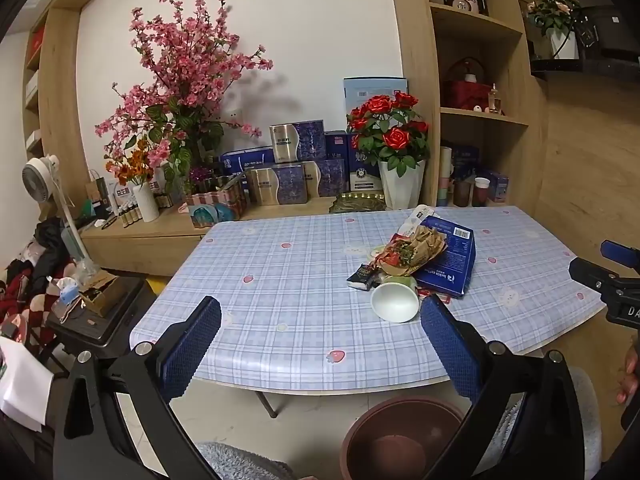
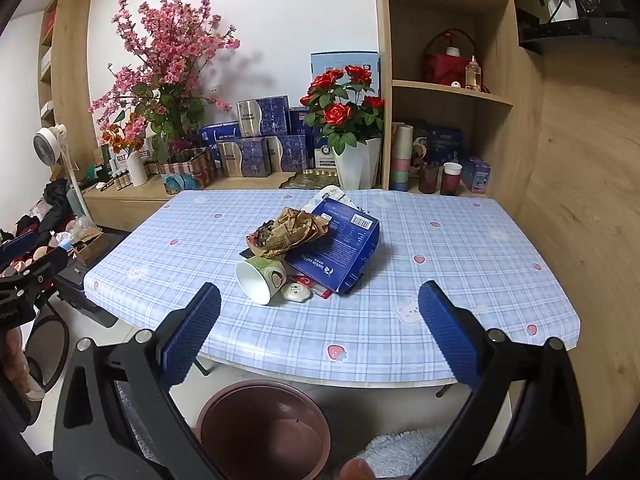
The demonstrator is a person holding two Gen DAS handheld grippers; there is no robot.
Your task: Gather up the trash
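Trash lies heaped mid-table (image 2: 460, 264): we see a blue box (image 2: 340, 252) leaning over crumpled brown paper (image 2: 288, 232), a tipped paper cup (image 2: 260, 280), and a small white wrapper (image 2: 296, 292). A brown bin (image 2: 224, 412) stands below the near edge. Our left gripper (image 1: 320, 344) and right gripper (image 2: 320, 336) hover spread, holding nothing.

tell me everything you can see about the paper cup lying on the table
The white-lined paper cup with a green printed outside lies tipped on its side on the blue checked tablecloth, open mouth facing the cameras and looking empty. It sits at the near edge of the trash pile, its base tucked against the crumpled brown paper wrapper.
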